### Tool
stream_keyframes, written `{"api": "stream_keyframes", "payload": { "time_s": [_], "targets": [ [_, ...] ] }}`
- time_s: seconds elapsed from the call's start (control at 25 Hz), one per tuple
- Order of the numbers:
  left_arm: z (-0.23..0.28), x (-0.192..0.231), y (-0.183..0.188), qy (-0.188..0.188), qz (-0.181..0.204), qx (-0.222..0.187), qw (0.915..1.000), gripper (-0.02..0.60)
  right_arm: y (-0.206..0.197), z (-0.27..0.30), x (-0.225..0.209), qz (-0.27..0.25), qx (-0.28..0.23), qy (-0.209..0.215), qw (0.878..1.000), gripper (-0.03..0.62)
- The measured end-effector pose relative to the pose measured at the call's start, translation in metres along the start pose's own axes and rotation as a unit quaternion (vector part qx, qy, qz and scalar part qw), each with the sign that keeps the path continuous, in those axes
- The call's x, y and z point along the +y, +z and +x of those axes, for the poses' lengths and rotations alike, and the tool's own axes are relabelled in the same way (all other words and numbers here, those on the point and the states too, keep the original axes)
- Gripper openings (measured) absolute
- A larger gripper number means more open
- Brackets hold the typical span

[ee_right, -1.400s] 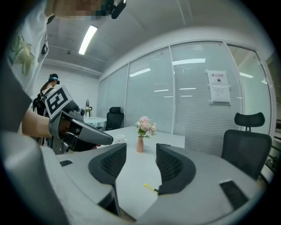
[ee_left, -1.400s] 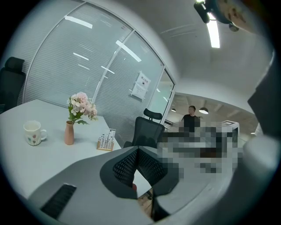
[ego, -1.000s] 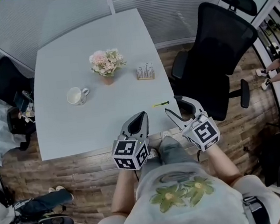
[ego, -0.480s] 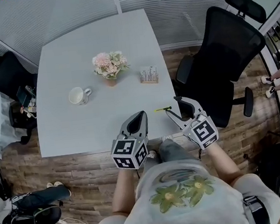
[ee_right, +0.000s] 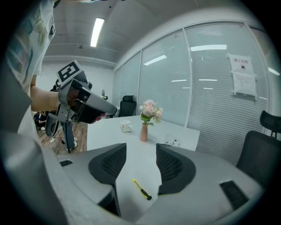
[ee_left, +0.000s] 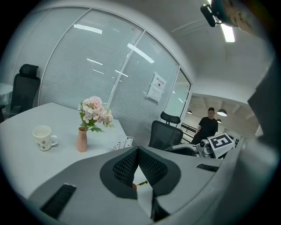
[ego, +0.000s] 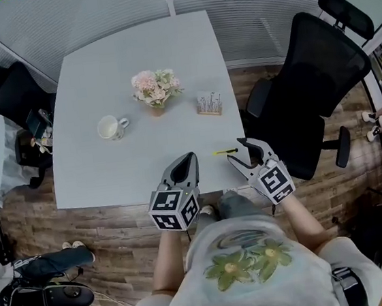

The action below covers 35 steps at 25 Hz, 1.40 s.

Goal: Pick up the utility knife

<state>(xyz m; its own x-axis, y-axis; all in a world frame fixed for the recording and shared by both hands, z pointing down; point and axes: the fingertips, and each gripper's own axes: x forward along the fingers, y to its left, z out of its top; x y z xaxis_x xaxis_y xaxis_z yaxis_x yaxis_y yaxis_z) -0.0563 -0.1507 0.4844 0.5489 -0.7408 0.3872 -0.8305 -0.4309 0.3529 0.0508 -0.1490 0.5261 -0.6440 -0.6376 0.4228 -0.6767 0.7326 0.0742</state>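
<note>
We have edged our right gripper (ego: 237, 152) up to the knife (ego: 222, 152). It lies flat by the tabletop's (ego: 131, 53) near right edge, now framed between the wide-apart fingers, so lowering and closing should come next. Our left gripper (ego: 189, 160) hangs back, fingers together.

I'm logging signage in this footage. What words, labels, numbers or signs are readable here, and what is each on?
No text is legible.
Paper notice on the glass wall: print too small to read.
Card stand on the table: marks too blurred to read.
Marker cube of the left tool, and that of the right tool: black-and-white square patterns, no letters.
</note>
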Motion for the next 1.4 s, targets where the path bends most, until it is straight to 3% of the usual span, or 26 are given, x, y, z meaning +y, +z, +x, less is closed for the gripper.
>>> {"api": "stream_keyframes", "payload": {
  "time_s": [0.64,1.4],
  "targets": [
    [0.009,0.019,-0.001,0.029,-0.008,0.007,0.9995,-0.009,-0.050,0.036,-0.008,-0.005,0.056,0.036,0.998,0.221],
    [0.017,0.034,0.009,0.057,-0.014,0.004,0.9983,-0.009,-0.119,0.072,-0.013,-0.022,0.141,0.078,0.987,0.221]
  ]
}}
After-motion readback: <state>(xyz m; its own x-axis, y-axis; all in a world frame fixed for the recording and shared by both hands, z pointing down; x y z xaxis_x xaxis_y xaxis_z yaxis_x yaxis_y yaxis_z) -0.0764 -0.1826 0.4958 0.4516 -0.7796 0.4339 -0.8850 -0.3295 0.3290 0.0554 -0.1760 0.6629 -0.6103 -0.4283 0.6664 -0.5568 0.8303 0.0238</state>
